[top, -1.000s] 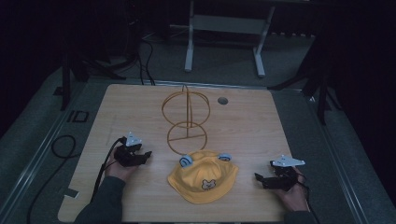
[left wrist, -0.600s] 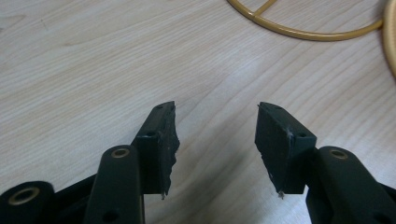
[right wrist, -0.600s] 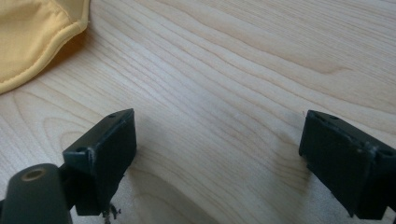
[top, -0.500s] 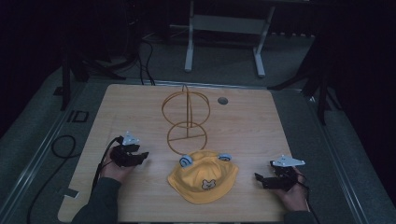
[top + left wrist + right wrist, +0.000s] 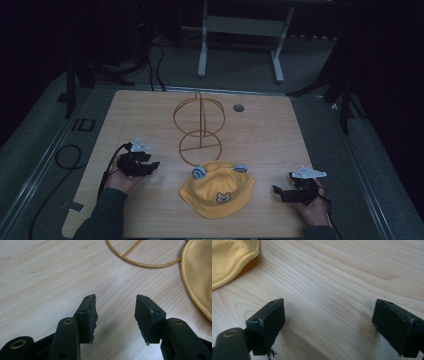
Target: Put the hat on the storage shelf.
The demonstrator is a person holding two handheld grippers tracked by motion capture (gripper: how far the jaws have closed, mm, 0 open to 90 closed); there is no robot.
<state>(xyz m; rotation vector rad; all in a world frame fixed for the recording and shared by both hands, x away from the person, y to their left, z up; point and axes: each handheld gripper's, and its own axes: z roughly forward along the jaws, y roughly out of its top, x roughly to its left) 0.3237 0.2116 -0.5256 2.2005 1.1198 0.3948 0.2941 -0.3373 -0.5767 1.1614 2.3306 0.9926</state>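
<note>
- The left gripper (image 5: pixel 150 166) sits at the table's (image 5: pixel 280 130) near left, its jaws partly apart and just closing in on nothing but bare wood; the right gripper (image 5: pixel 278 192), at the near right, gapes wide and empty.
- To my eye the step is reaching for the hat: bring each claw in low toward the nearest brim edge, slide one pad under the cloth and pinch only the rim.
- The yellow hat (image 5: pixel 218 189) lies flat between the grippers, soft, with a stitched brim, two small blue ears and a little face patch.
- Just beyond it, the gold wire stand (image 5: pixel 200 127) rises upright, its base ring close to the hat's far edge.
</note>
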